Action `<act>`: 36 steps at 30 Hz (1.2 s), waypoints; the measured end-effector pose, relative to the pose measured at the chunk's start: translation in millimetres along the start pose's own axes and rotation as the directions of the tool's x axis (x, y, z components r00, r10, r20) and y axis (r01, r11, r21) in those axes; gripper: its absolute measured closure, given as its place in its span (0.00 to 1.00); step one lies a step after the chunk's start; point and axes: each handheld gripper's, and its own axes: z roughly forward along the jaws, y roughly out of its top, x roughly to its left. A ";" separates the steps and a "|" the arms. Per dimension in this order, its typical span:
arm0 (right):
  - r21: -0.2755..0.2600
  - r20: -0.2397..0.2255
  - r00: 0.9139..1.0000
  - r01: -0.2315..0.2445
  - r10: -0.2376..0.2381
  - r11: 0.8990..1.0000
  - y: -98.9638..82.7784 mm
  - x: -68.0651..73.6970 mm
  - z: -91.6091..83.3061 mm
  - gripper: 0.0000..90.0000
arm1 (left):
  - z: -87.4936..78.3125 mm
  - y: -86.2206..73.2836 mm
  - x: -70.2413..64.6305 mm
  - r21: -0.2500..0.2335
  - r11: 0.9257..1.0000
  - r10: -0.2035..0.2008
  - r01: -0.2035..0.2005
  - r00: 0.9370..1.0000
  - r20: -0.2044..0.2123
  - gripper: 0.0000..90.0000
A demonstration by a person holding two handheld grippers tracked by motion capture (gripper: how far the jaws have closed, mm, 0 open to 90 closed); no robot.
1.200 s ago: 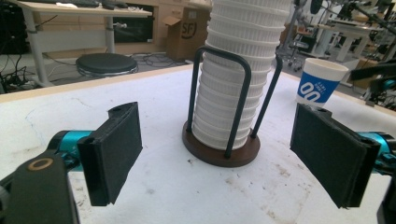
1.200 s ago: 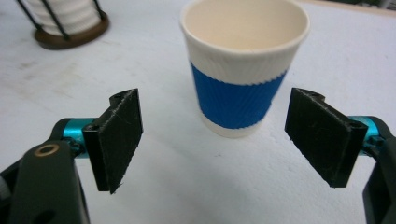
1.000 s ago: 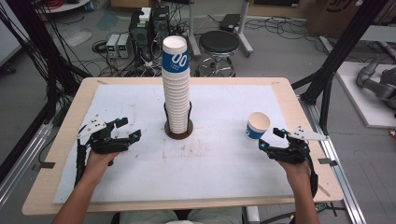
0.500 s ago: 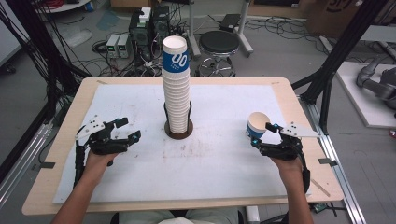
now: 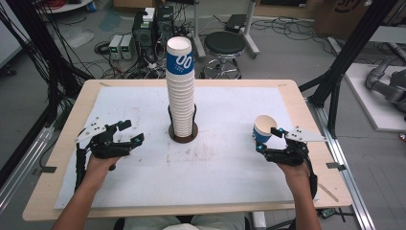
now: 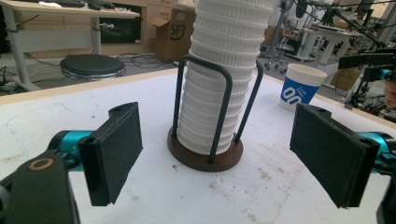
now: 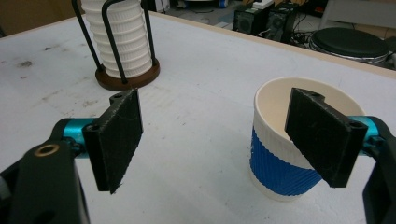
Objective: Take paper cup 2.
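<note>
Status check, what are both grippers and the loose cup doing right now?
Left gripper open, empty. Right gripper open beside cup, not gripping. Cup upright. Stack apart.

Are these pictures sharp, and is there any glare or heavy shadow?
High view: soft, slightly blurry, even light, faint shadow by the cup stack. Left gripper view: close pads a little soft. Right gripper view: single cup fairly clear, no glare.

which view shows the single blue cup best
The right gripper view: the single cup is close, upright, its open mouth and blue band clear beside the open right tongs. The high view shows it small; the left gripper view shows it far off behind the stack.
</note>
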 end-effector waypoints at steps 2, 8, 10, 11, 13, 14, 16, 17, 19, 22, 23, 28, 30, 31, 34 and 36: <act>-0.001 -0.002 1.000 0.006 -0.006 1.000 0.3 -0.5 0.5 0.22 | -0.3 2.4 -0.5 -0.003 1.000 0.000 0.000 1.000 0.003 0.18; 0.018 -0.021 1.000 0.016 -0.016 1.000 -0.2 2.2 2.7 0.22 | -1.2 15.7 -2.2 0.000 1.000 -0.016 0.016 0.999 0.035 0.18; 0.024 -0.025 0.999 0.024 -0.023 0.999 -0.7 2.6 3.0 0.22 | -1.4 22.0 -3.3 -0.007 1.000 -0.027 0.028 0.998 0.057 0.18; 0.027 -0.030 0.999 0.021 -0.020 0.999 -1.0 2.9 3.0 0.22 | -1.4 25.4 -4.6 -0.012 0.999 -0.031 0.032 0.998 0.061 0.18; 0.025 -0.033 0.999 0.022 -0.021 0.999 -1.2 2.6 3.2 0.22 | -0.5 33.8 -6.7 -0.023 1.000 -0.018 0.020 0.998 0.063 0.18; 0.025 -0.035 0.999 0.021 -0.020 0.999 -1.2 2.5 3.1 0.22 | 0.3 38.5 -7.6 -0.025 1.000 -0.017 0.019 0.997 0.070 0.18; 0.028 -0.040 0.999 0.021 -0.020 0.999 -0.9 2.7 3.0 0.22 | 3.3 49.5 -8.9 -0.025 1.000 -0.008 0.009 0.997 0.072 0.18; 0.029 -0.041 0.999 0.022 -0.021 0.999 -0.7 2.9 3.3 0.22 | 5.2 55.8 -9.6 -0.022 1.000 0.003 -0.001 0.997 0.074 0.18; 0.031 -0.044 0.999 0.023 -0.021 0.999 -0.5 3.4 4.3 0.22 | 9.3 69.4 -11.5 -0.017 1.000 0.021 -0.020 0.997 0.080 0.18; 0.031 -0.051 0.998 0.028 -0.027 0.999 -0.3 3.5 6.3 0.22 | 16.3 90.4 -14.7 -0.022 0.999 0.046 -0.044 0.994 0.100 0.18; 0.033 -0.054 0.998 0.022 -0.020 0.999 -0.1 3.8 6.8 0.22 | 19.0 97.2 -15.7 -0.026 0.998 0.051 -0.049 0.993 0.107 0.18; 0.024 -0.068 0.998 0.014 -0.012 1.000 1.1 4.4 9.1 0.22 | 33.1 129.9 -19.5 -0.027 0.997 0.076 -0.073 0.988 0.138 0.18; 0.029 -0.070 0.997 0.018 -0.016 0.999 1.0 4.8 9.6 0.22 | 38.0 141.7 -22.3 -0.034 0.996 0.089 -0.085 0.984 0.151 0.18; 0.027 -0.071 0.997 0.023 -0.021 0.999 1.0 4.7 9.9 0.22 | 41.1 147.4 -24.0 -0.034 0.995 0.096 -0.091 0.983 0.158 0.18; 0.030 -0.070 0.997 0.023 -0.021 0.999 0.3 4.3 9.4 0.22 | 50.7 163.0 -29.4 -0.027 0.993 0.121 -0.118 0.977 0.175 0.18; 0.028 -0.070 0.997 0.020 -0.018 0.999 0.1 4.0 8.4 0.22 | 57.7 172.9 -31.7 -0.022 0.991 0.135 -0.133 0.977 0.168 0.18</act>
